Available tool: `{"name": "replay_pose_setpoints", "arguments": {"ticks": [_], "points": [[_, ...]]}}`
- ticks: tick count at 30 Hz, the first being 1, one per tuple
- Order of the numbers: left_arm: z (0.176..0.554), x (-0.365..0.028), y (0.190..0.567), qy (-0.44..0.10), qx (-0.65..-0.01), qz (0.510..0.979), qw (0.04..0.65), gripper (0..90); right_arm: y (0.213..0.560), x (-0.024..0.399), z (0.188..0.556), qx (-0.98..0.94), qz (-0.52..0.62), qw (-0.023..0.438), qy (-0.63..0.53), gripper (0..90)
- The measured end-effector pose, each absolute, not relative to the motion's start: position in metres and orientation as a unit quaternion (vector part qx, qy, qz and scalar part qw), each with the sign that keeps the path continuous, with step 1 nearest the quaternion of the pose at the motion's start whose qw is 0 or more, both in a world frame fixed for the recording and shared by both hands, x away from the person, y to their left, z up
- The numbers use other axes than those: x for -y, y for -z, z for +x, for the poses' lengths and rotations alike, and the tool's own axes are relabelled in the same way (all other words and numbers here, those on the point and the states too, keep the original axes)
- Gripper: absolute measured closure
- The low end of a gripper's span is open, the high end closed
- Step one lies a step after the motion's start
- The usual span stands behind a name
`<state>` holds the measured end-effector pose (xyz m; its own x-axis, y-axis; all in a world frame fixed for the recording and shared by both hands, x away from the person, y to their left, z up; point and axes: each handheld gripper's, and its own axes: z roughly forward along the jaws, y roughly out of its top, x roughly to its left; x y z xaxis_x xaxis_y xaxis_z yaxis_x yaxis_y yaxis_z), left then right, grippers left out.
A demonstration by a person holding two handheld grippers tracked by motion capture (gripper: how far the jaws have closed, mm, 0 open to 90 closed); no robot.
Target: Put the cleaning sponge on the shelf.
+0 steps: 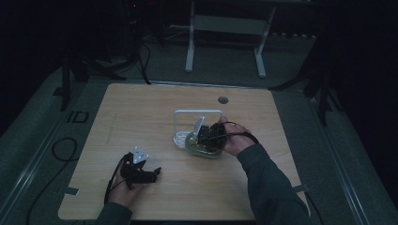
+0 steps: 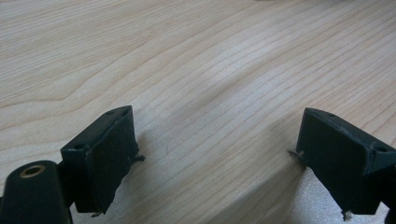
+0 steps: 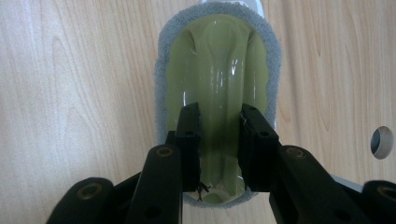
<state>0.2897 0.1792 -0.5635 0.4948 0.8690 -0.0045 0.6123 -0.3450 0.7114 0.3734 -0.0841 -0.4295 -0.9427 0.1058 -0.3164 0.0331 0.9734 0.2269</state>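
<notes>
Right claw: I see its jaws clamped on the raised ridge of a green scrubber with a grey pad rim (pad face down on the table).
Scrubber's place: mid-table, touching a white rack.
Left claw: released, jaws wide apart, low over bare wood near the table's front-left.

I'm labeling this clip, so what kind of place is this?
Probably a dim lab or recording workspace: a bare wooden table with a cable port, loose cables on the floor, and a white equipment frame behind.
</notes>
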Motion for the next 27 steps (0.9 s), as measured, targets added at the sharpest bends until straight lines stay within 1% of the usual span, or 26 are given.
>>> {"name": "replay_pose_setpoints", "arguments": {"ticks": [7,18,27], "points": [[0.2897,-0.1792,0.5635,-0.192,-0.465,0.797,0.334,12.2,0.4300,0.0828,0.3760,-0.980,0.029,0.163,-0.112,71.9],[0.2897,-0.1792,0.5635,-0.192,-0.465,0.797,0.335,12.2,0.4244,0.0750,0.3785,-0.979,0.010,0.175,-0.108,71.9],[0.2897,-0.1792,0.5635,-0.192,-0.465,0.797,0.335,12.2,0.4274,0.0741,0.3820,-0.979,-0.002,0.174,-0.109,71.9]]}}
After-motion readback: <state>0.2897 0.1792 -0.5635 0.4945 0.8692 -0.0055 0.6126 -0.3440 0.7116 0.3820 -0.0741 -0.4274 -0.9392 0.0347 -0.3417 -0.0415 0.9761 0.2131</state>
